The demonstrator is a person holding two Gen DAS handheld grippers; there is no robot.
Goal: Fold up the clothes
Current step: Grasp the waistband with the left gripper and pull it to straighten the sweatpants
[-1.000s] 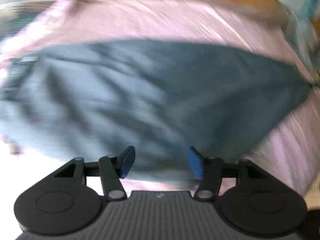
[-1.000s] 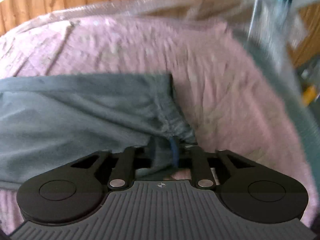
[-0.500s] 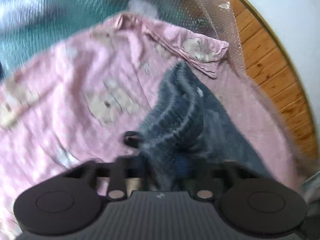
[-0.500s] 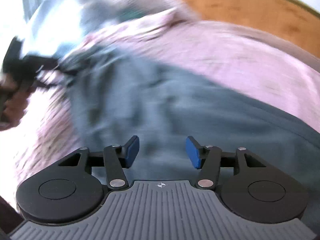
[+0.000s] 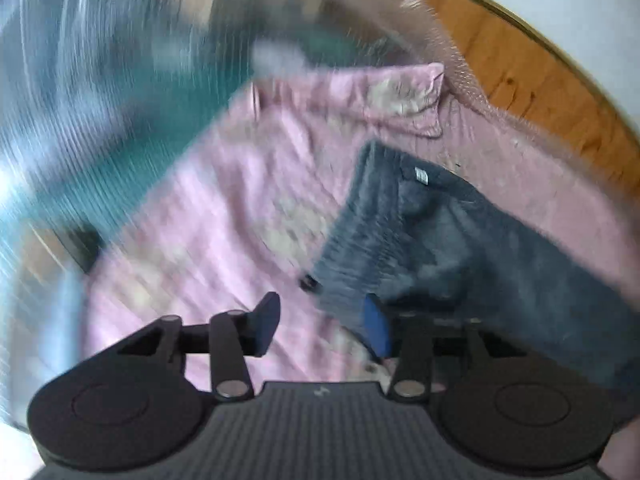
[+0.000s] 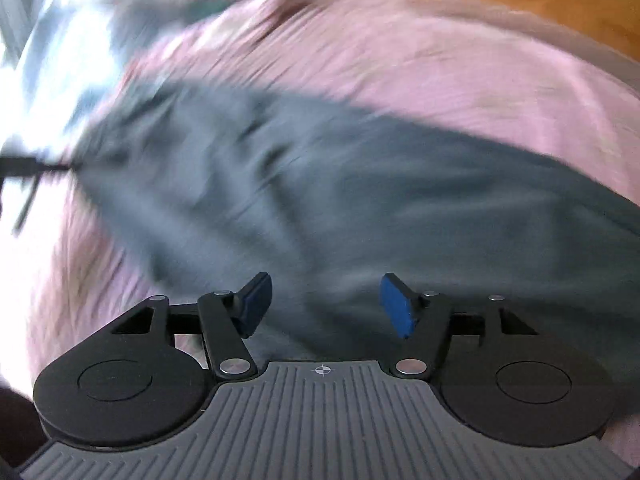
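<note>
Left wrist view: pink sheet ends at far hemmed edge, wood floor beyond; bare sheet left of grey garment. Small white label at garment's top edge, unreadable. Left claw opening, nothing clamped; garment's near corner at its right pad. Right claw opening, empty, over blurred garment spread on sheet.

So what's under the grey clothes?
The grey clothes lie on a pink sheet with pale printed patches, which shows all around them. What the sheet looks like right beneath them is covered.
</note>
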